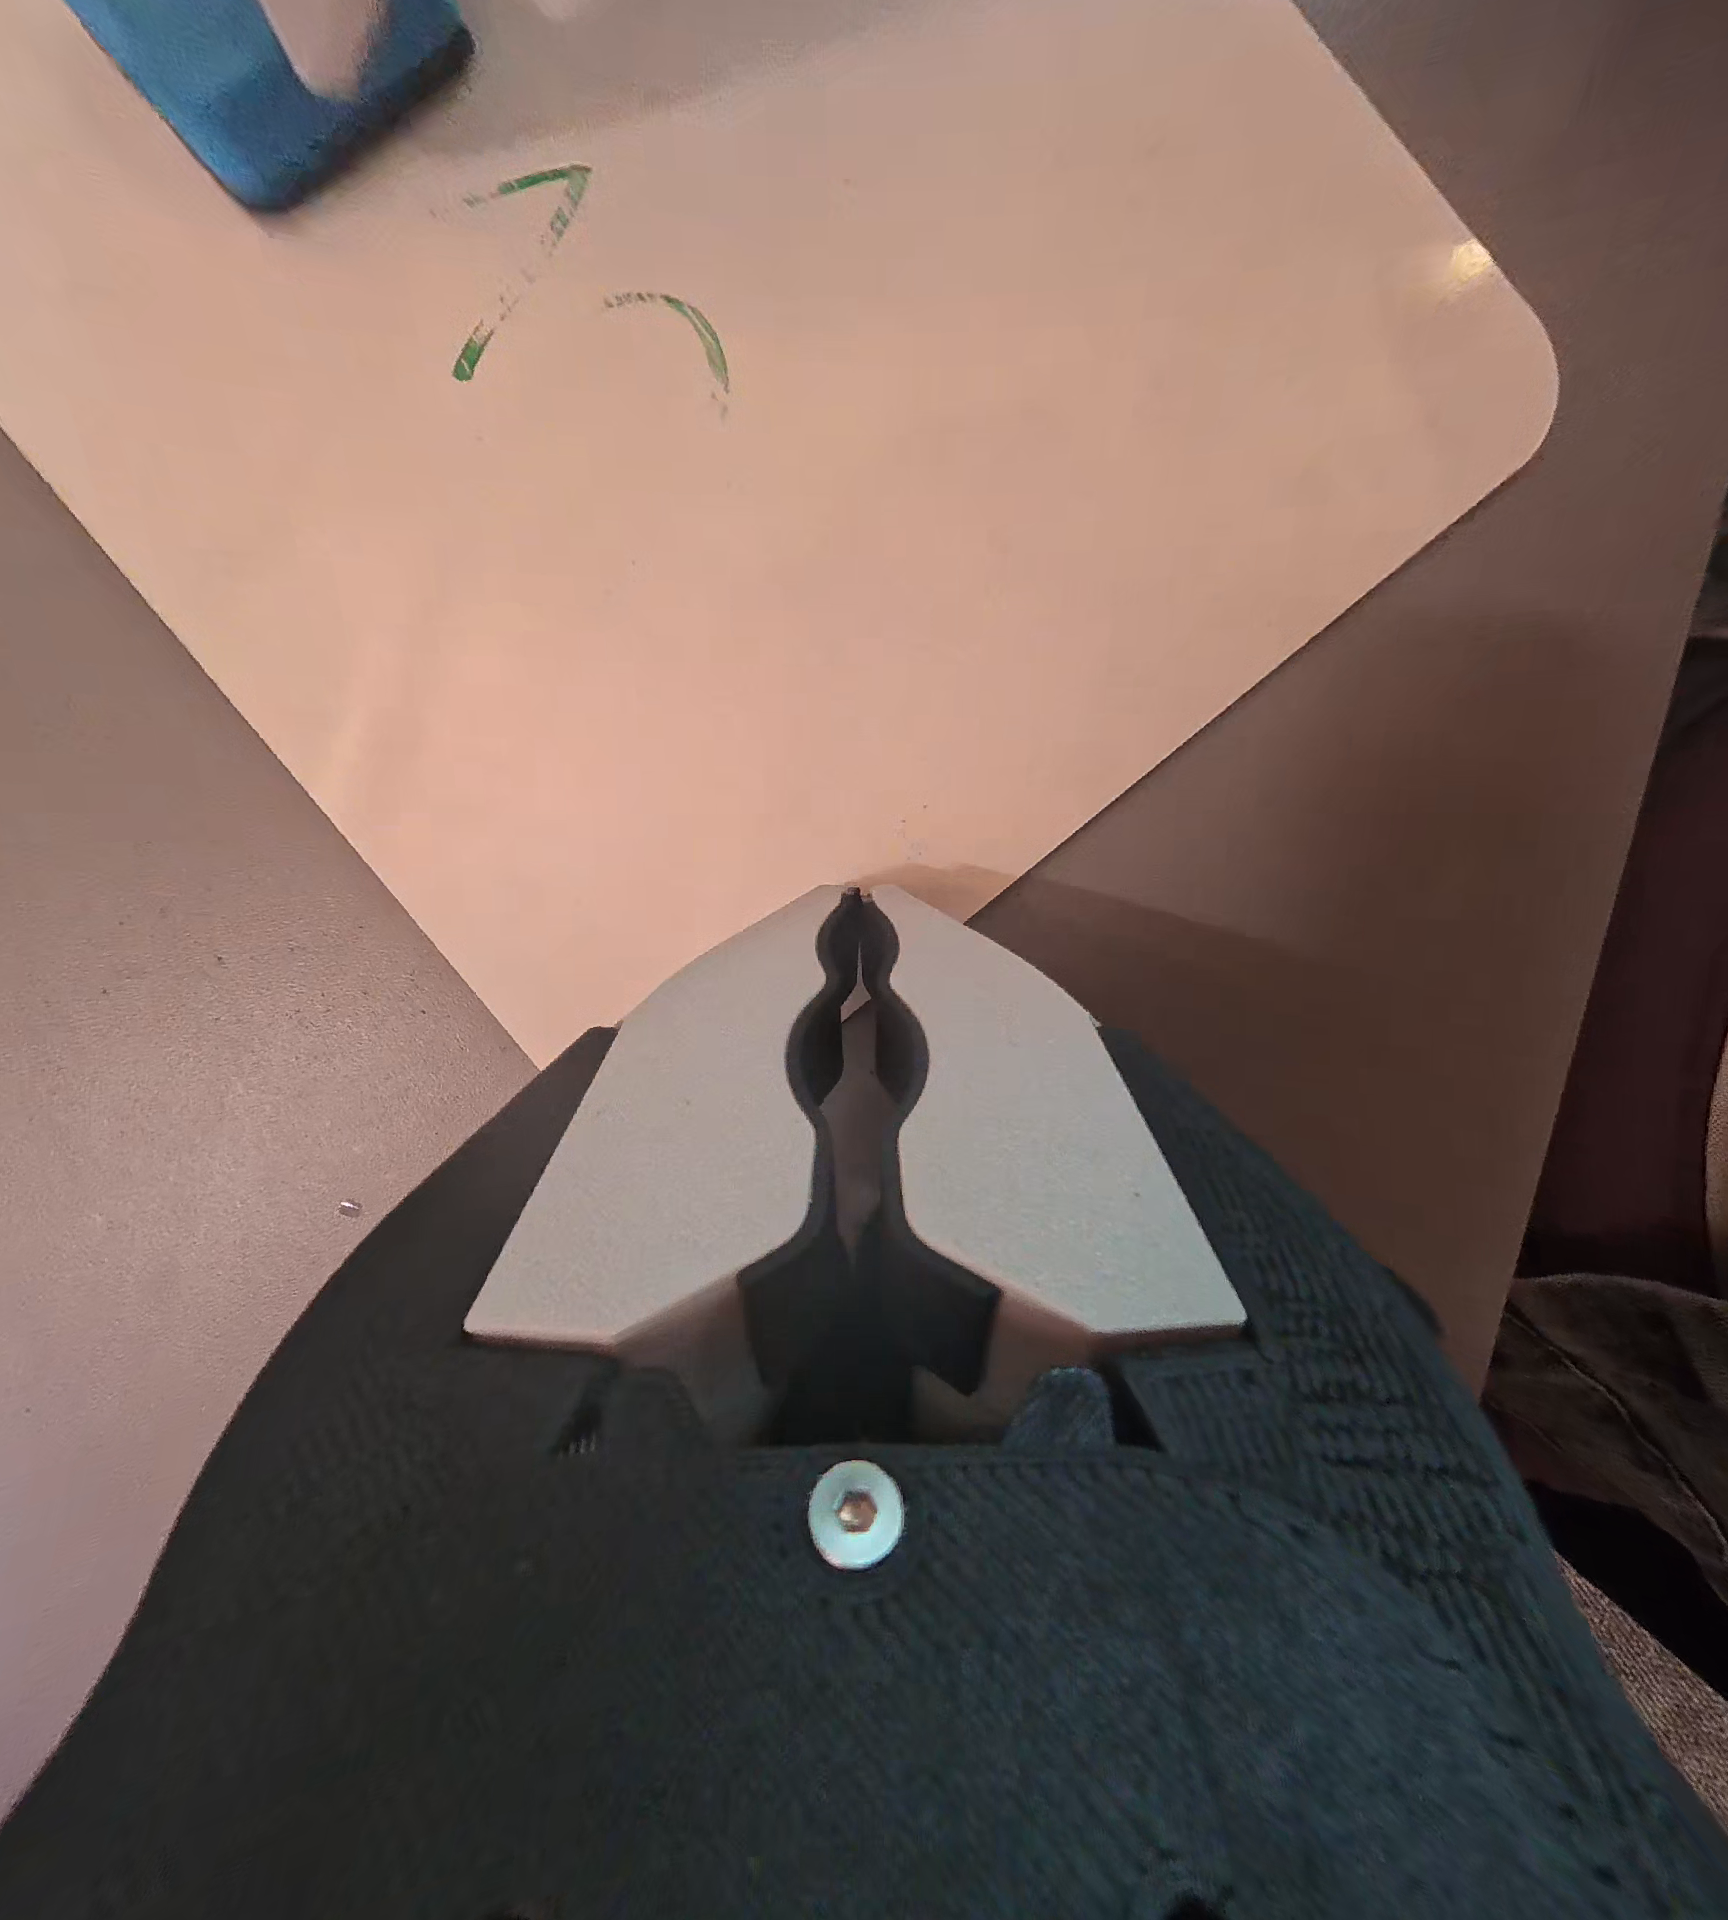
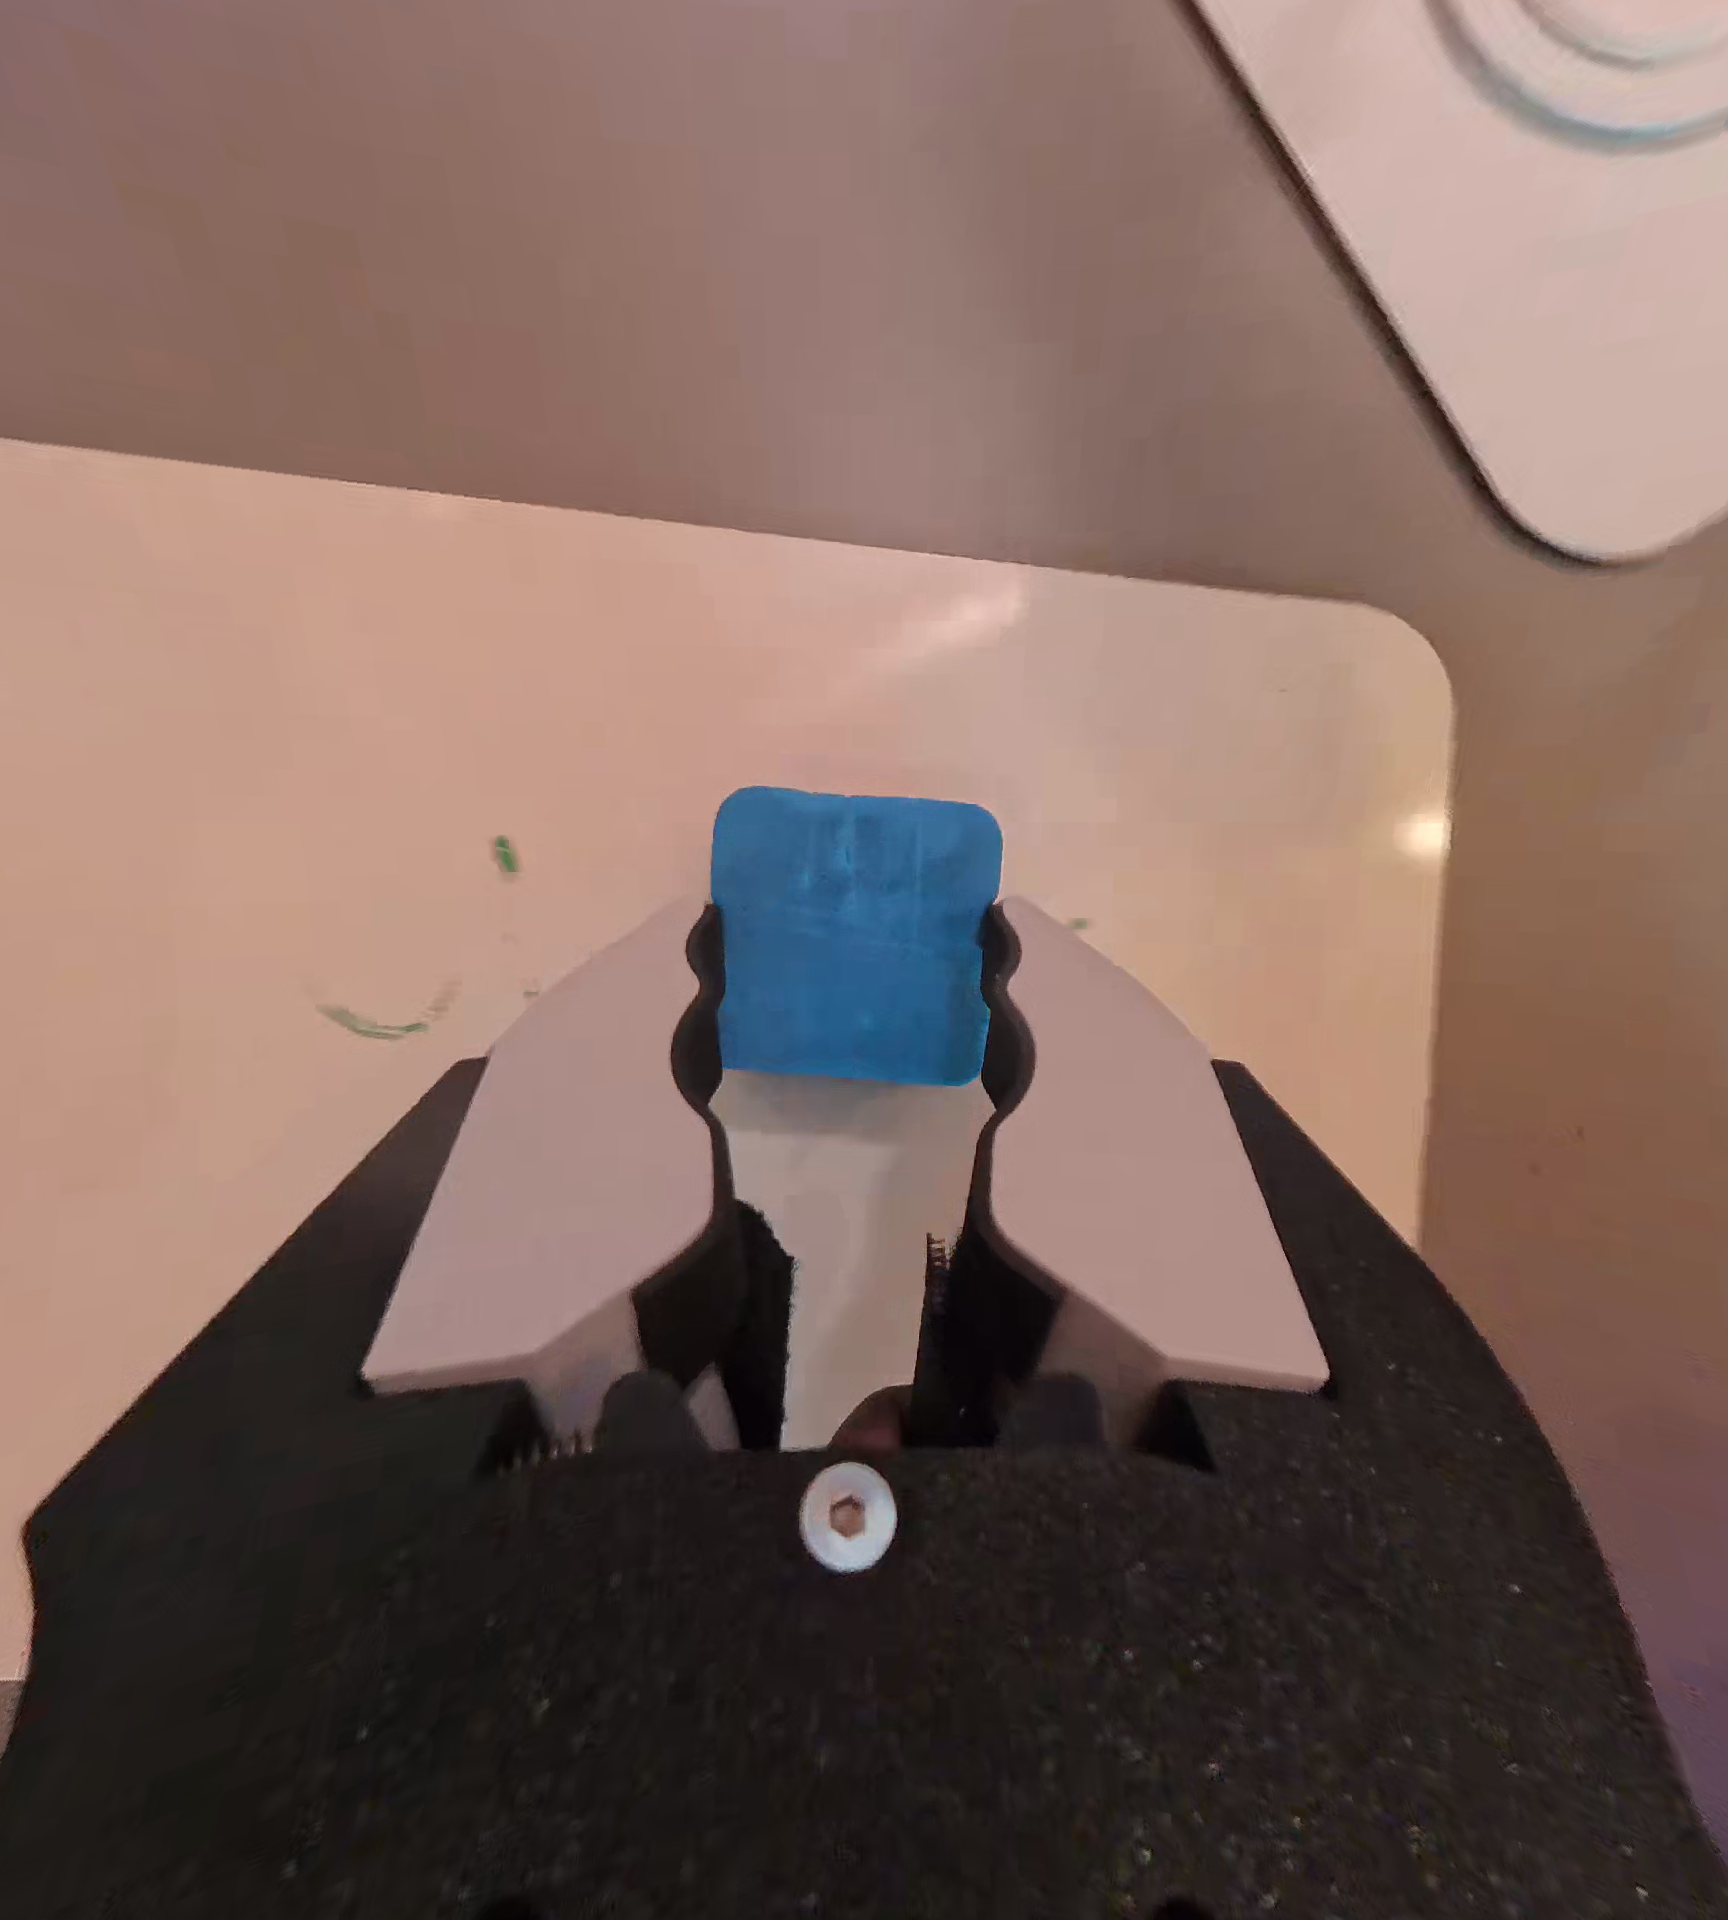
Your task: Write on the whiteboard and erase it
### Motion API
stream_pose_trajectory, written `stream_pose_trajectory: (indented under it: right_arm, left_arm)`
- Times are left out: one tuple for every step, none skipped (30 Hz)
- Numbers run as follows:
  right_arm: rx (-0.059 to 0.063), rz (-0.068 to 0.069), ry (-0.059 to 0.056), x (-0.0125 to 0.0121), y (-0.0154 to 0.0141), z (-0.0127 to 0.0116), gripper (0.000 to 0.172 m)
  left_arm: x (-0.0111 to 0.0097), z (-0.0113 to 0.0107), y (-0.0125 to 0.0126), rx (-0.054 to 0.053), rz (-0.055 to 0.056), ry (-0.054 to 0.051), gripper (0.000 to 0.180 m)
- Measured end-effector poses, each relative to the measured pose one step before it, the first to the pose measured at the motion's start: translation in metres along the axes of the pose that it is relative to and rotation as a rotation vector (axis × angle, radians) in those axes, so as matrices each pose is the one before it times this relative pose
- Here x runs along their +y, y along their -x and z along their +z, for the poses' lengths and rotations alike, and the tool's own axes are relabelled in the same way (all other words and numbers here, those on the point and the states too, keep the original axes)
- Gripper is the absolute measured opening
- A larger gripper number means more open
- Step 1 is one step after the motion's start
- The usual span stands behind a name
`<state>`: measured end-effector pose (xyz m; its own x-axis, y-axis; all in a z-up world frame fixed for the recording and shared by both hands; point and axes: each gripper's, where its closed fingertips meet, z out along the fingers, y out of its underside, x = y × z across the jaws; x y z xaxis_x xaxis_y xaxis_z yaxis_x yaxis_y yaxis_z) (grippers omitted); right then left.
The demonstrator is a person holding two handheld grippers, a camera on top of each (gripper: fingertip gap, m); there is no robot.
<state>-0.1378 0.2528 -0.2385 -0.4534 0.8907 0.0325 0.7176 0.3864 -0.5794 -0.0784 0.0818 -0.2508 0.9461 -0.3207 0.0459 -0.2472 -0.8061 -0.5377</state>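
A pale, glossy rounded-corner whiteboard (image 1: 839, 623) bears smeared green marker strokes (image 1: 527, 270); the square foam eraser (image 2: 855, 935) is bright blue.

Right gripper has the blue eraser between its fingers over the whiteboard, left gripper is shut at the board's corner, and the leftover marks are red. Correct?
One thing is off: the leftover marks are green, not red, as the left wrist view shows. The rest stands: the right gripper holds the blue eraser over the whiteboard, and the left gripper is shut at the board's corner.

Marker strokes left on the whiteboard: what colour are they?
Green. The partly wiped marker strokes on the whiteboard show best in the left wrist view.
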Motion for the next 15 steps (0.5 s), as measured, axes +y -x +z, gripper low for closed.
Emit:
stream_pose_trajectory:
  right_arm:
    - [-0.0669,-0.0328,-0.0101,-0.00418,0.0264,0.0023,0.048]
    - [-0.0695,-0.0445,-0.0112,-0.00555,0.03027,0.00299,0.048]
    - [-0.0367,-0.0751,0.007,-0.00372,0.02518,0.00348,0.049]
    - [-0.0235,-0.0553,0.019,-0.00171,0.01409,0.00101,0.049]
    - [-0.0159,-0.0104,0.0059,0.00019,-0.00085,-0.00003,0.049]
    - [-0.0137,0.044,-0.011,0.00289,-0.01329,-0.00187,0.049]
    - [0.0771,0.059,0.0033,0.00755,-0.03312,-0.00642,0.048]
    - [0.0833,0.0631,0.013,0.00949,-0.03764,-0.0073,0.048]
    - [0.0606,0.0821,0.0105,0.00799,-0.03517,-0.0044,0.048]
    - [0.0442,0.0622,0.0006,0.00444,-0.02686,-0.0022,0.048]
    - [0.0062,0.0313,-0.0101,0.00118,-0.01105,-0.00045,0.048]
    - [0.0038,0.0021,-0.0092,-0.00012,0.00092,-0.00035,0.048]
    - [0.0153,-0.022,-0.0039,0.00037,0.00757,-0.00101,0.048]
    - [-0.0409,-0.0243,-0.0076,-0.00022,0.02062,-0.00051,0.048]
    - [-0.0494,-0.0246,-0.0135,-0.0007,0.02754,0.00007,0.048]
  left_arm:
    - [0.0,0.0,0.00006,0.0003,-0.0005,0.0005,0.001]
    - [0.0,0.00002,-0.00006,0.0008,0.0009,0.0015,0.001]
    - [0.00003,0.00002,-0.00001,0.0008,0.0022,0.0031,0.001]
    - [0.00001,-0.00007,-0.00006,0.0006,0.0033,0.0044,0.001]
    - [-0.00002,0.00007,0.0001,0.001,0.0047,0.0056,0.001]
    - [0.0001,-0.00011,-0.0001,0.0017,0.0033,0.007,0.001]
    - [0.00008,0.0,0.00007,0.0008,0.0022,0.0068,0.001]
    - [0.00003,0.00003,-0.00004,-0.0015,0.0022,0.0046,0.001]
    - [-0.00006,-0.00004,-0.00007,-0.0032,0.0015,0.0026,0.001]
    - [0.00002,0.0,0.00009,-0.0029,-0.0001,0.0008,0.001]
    - [0.0,-0.00001,-0.00005,-0.0012,-0.0032,-0.0014,0.001]
    - [-0.00007,0.00002,0.00002,-0.0003,-0.0028,-0.0031,0.001]
    - [0.00003,-0.00005,-0.00001,0.0005,-0.0023,-0.0037,0.001]
    - [-0.00007,0.0,0.00003,0.0014,-0.0018,-0.0041,0.001]
    - [-0.00007,0.0,-0.00006,0.0023,-0.0004,-0.0032,0.001]
